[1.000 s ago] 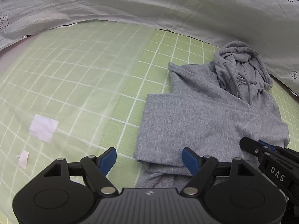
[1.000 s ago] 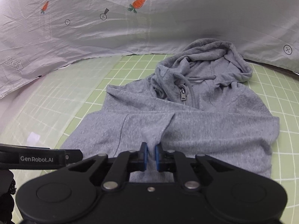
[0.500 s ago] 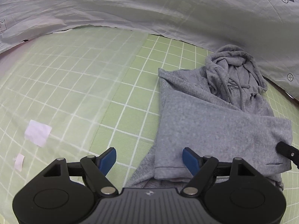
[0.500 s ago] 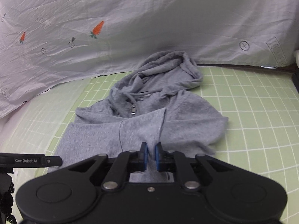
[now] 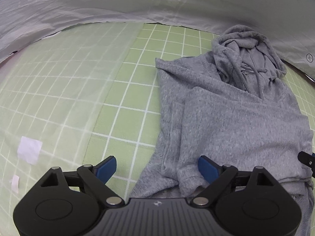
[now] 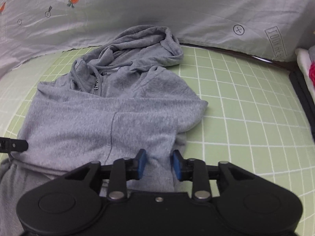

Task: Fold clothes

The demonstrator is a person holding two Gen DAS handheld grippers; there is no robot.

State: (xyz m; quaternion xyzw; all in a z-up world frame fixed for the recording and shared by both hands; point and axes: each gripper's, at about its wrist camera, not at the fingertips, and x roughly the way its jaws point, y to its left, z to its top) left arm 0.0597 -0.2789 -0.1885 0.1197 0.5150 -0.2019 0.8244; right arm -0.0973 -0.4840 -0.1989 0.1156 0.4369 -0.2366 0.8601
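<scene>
The soft grey fleece hoodie [image 6: 110, 118] is lying folded on the green gridded mat [image 6: 246, 106], with bare mat stretching either side. The right gripper [image 6: 159, 164] has just been opening, fabric lying loosely between unclenched pads; the left gripper [image 5: 157, 168] is spreading wide, released.

Staged recording bench: green gridded cutting mat [image 6: 246, 102], backdrop of carrot-printed white sheet [image 6: 137, 5].

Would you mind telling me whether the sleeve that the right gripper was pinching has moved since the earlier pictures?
Yes. The sleeve now lies folded across the hoodie's chest, nearer the zipper pull. The right gripper has just been opening; its pads no longer press the cloth between them.
</scene>
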